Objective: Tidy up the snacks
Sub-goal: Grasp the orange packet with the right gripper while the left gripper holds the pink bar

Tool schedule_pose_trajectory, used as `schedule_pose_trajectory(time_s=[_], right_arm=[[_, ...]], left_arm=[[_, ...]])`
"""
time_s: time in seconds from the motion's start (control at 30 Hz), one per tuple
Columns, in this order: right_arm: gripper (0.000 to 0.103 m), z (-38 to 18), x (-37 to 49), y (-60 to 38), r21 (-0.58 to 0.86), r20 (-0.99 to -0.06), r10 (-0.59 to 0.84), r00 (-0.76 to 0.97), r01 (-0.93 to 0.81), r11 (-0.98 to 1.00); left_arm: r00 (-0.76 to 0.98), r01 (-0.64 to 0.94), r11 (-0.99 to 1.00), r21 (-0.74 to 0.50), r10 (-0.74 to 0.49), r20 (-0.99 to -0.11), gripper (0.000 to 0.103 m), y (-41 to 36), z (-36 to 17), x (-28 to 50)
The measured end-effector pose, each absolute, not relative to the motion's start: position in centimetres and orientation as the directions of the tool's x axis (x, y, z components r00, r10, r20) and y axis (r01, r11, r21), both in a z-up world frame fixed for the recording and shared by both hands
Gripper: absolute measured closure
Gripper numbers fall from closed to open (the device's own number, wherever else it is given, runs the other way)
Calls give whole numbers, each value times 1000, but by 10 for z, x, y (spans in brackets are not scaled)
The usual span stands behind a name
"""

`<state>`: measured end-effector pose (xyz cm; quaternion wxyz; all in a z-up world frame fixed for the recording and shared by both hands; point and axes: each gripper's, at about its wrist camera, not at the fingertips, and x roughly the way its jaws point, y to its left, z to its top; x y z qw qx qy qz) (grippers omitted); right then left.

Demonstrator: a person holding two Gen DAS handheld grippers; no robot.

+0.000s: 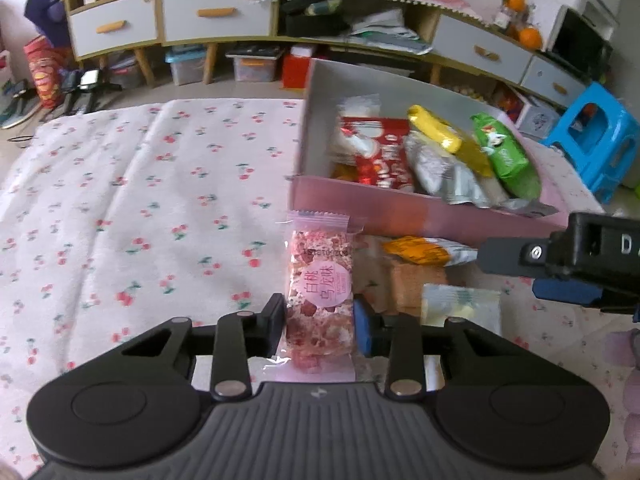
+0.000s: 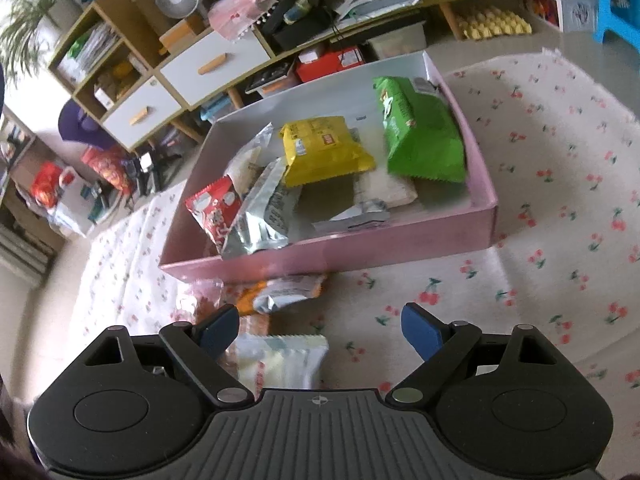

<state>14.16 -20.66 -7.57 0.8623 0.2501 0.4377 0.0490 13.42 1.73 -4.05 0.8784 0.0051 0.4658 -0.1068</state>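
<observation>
Mostly done: pink box holds several packs. Your left gripper pinches pink snack on cloth, just before box. Right gripper wide open, empty, above pale pack. Orange pack also outside.
</observation>
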Motion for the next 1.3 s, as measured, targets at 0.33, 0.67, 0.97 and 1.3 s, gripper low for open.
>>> schedule_pose_trajectory(time_s=[0.33,0.67,0.97,1.3], right_arm=[[32,-89,149,-207,650,-649,396,650,203,733],[61,-101,151,-207,726,-607,426,671,251,640],[81,-113,149,-217,761,-598,419,684,319,565],[84,-95,142,-226,755,-604,427,673,311,577]], left_arm=[[539,181,982,-52,-144,-830,71,33,-36,127],[535,175,983,-58,-144,-833,68,34,-40,130],[544,160,986,-45,-126,-829,70,33,-40,130],[515,101,983,-153,-183,-837,71,45,-28,130]])
